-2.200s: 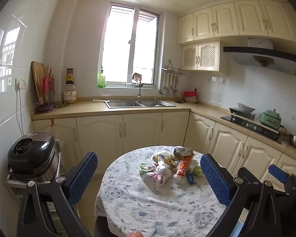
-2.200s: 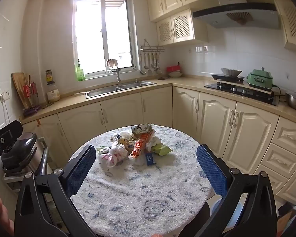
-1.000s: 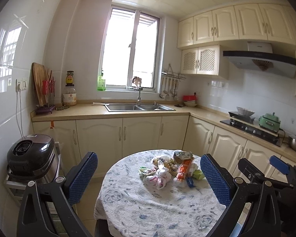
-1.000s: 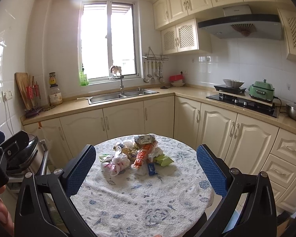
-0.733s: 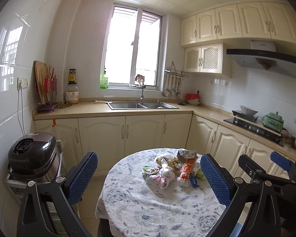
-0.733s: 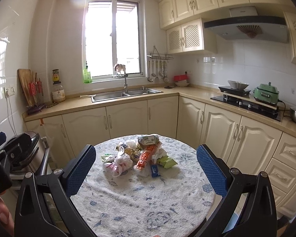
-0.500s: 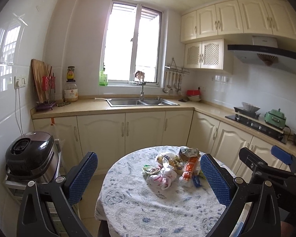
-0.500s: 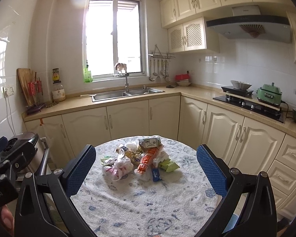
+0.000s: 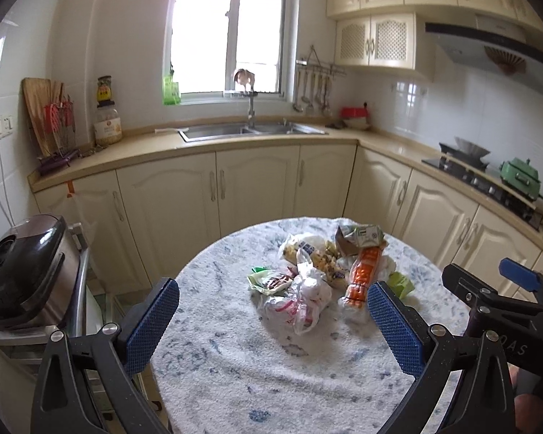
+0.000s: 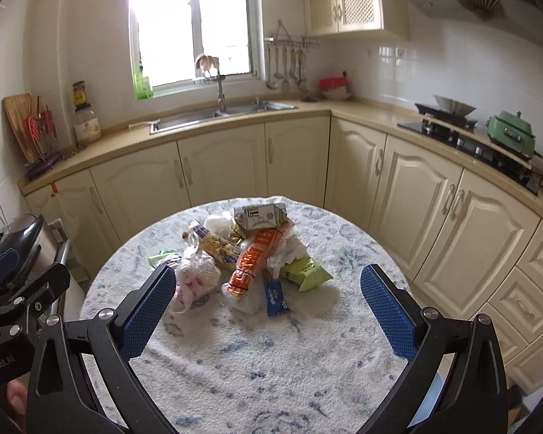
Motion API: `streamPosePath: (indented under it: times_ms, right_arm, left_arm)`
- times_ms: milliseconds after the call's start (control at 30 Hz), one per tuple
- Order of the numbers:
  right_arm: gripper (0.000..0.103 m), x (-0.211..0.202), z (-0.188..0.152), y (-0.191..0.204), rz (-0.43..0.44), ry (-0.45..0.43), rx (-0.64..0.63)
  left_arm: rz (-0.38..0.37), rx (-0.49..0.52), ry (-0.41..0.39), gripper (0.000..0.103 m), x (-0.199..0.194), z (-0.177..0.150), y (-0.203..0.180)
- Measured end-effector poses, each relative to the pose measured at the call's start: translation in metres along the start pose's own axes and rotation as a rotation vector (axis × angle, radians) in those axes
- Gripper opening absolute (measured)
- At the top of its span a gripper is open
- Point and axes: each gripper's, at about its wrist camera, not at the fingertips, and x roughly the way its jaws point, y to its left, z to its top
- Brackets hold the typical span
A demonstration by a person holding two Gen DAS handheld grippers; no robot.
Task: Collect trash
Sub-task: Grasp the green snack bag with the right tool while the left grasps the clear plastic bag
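- my left gripper [image 9: 273, 320] wide open, empty, above the table [image 9: 271, 379]
- my right gripper [image 10: 268, 303] wide open, empty
- trash pile [image 10: 249, 253] mid-table, just beyond both grippers, untouched

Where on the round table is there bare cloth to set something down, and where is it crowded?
Bare tablecloth runs along the near edge, between the trash pile and both open grippers, left gripper and right gripper. A narrower strip skirts the pile's left side. The middle to far part is crowded with wrappers and bags.
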Motion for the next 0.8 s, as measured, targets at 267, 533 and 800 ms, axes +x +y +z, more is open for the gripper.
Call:
streamPosePath:
  times_ms: [267,533,800]
  right_arm:
    - [0.098,0.074,0.000,-0.018,0.011,0.142,0.034]
    - [0.090,0.125,-0.011,-0.034,0.021,0.252,0.069]
    - [0.085,0.160,-0.010,-0.035,0.044,0.301,0.074]
  left_arm:
    - [-0.003,0.019,0.128,0.102,0.096,0.011,-0.003]
    - [0.001,0.066,0.210,0.102,0.167,0.008,-0.018]
    - [0.001,0.168,0.258,0.102,0.235,-0.001,-0.046]
